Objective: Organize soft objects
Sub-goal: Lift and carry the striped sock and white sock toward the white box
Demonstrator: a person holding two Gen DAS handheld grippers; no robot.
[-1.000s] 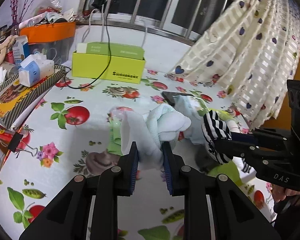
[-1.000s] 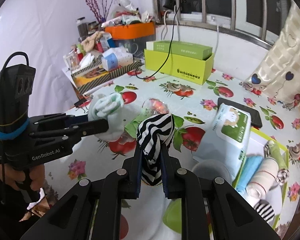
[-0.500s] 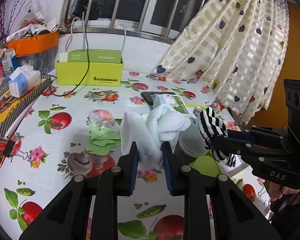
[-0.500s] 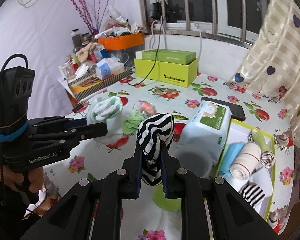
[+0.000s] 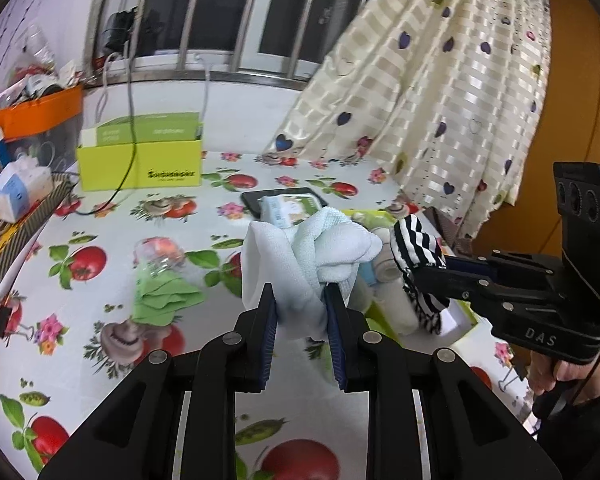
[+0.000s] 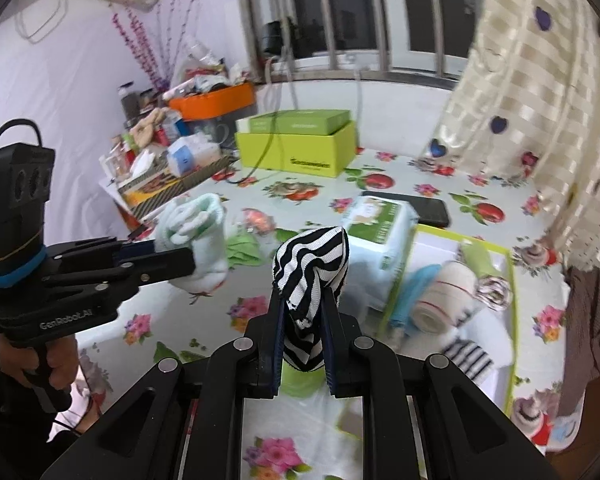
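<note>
Light: even, bright indoor light; dark window (image 5: 220, 20) behind bars
Shadows: soft and faint on the tablecloth (image 5: 100, 344)
Blur: slight smear on curtain (image 6: 540, 80) and far clutter
Distortion: strong fisheye curve; black corners

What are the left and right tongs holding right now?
Left tongs: shut on the pale mint sock bundle.
Right tongs: shut on the black-and-white striped sock.

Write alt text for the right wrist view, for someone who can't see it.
The right gripper clamps a black-and-white striped sock above a fruit-print tablecloth. At left, the left gripper holds a pale green sock; a tray of rolled fabrics sits right.
</note>
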